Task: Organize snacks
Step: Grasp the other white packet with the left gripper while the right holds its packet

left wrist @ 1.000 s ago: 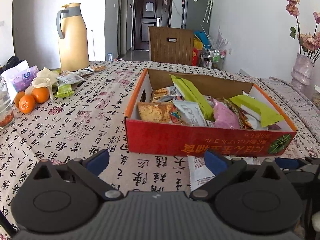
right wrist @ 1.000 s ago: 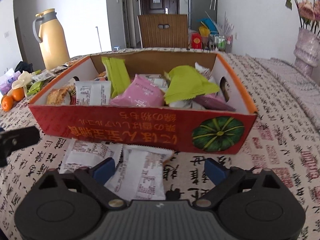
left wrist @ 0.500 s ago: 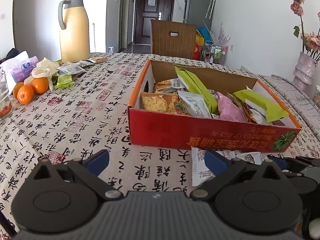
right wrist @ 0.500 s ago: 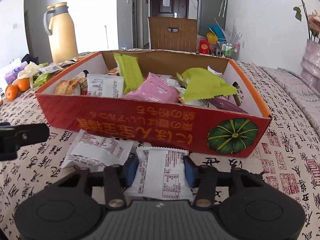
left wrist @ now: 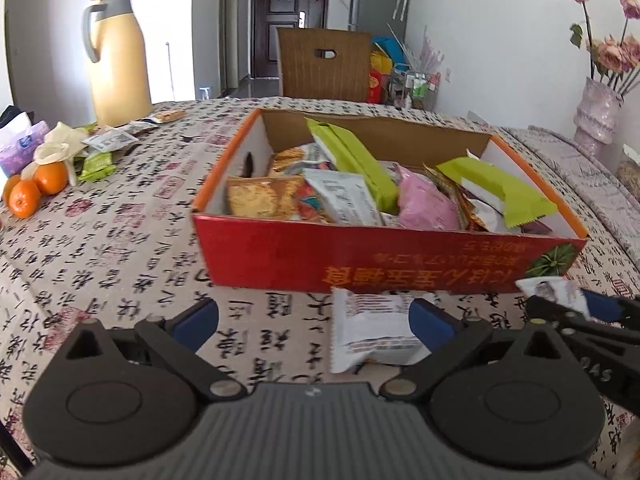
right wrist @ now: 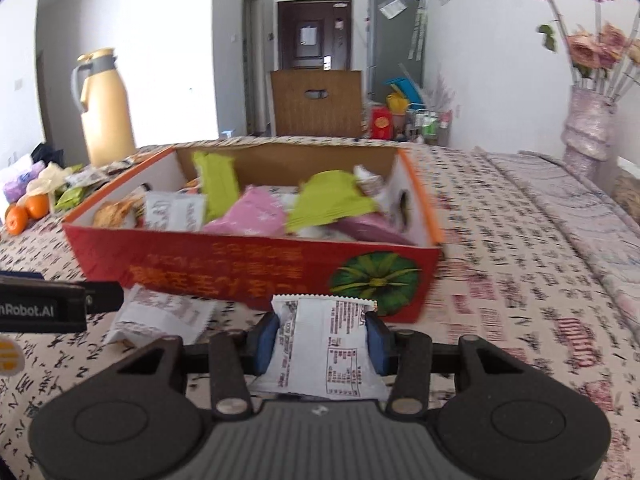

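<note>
A red cardboard box on the patterned tablecloth holds several snack packets in green, pink and white. My right gripper is shut on a white snack packet, held up a little in front of the box's near wall; the left wrist view shows it at the far right. A second white packet lies flat on the cloth by the box. My left gripper stands open over it, the packet close to its right pad, apart from the left one.
At the far left are oranges, loose wrappers and a tan thermos jug. A vase of flowers stands at the right. A wooden chair sits behind the table.
The right jaws closed from wide onto the white packet and raised it off the cloth. The left gripper shifted so the other packet now lies between its fingers.
</note>
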The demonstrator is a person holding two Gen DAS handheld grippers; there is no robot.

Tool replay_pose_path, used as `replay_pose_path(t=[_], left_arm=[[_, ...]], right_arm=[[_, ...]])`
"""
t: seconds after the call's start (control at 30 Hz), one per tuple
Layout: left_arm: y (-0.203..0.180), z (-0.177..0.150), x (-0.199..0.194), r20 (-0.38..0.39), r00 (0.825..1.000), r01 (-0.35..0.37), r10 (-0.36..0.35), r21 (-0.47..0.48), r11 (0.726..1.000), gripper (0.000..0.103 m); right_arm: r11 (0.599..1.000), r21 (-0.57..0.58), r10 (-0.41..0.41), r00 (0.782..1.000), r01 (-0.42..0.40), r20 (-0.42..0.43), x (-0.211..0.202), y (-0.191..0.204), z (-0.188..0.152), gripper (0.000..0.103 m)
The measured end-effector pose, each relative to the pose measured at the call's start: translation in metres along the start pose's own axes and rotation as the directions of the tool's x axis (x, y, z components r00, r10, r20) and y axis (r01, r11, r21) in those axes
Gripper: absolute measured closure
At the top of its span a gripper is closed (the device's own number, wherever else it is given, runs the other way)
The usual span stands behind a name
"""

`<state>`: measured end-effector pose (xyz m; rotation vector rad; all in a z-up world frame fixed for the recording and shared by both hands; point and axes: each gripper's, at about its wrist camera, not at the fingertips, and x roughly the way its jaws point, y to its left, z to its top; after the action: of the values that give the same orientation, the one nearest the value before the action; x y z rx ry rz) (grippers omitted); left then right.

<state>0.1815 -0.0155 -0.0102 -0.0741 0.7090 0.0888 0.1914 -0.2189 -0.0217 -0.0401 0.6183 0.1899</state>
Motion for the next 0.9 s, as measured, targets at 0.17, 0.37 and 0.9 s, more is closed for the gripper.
replay_pose_path(t=[0.17, 0.37, 0.9], left_arm=[[-0.019, 0.004, 0.014, -0.042, 0.999, 0.015, -0.015, 0.014, 1.000, 0.000], [-0.037, 0.004, 0.032, -0.093, 0.996, 0.013, -0.011, 0.023, 1.000, 0.000], [-0.045, -0.005, 0.050, -0.114, 0.993, -0.021, 0.026, 0.043, 0.999, 0.001]], right_arm=[[0.997, 0.056, -0.052, 0.998, 0.050, 0.025, -0.007, -0.027, -0.002, 0.058], [0.992, 0.101, -0.085, 0.996, 0.082, 0.029, -0.011, -0.047, -0.008, 0.058], [0.991, 0.115, -0.067, 0.998, 0.065, 0.013, -0.003, -0.049, -0.014, 0.058]])
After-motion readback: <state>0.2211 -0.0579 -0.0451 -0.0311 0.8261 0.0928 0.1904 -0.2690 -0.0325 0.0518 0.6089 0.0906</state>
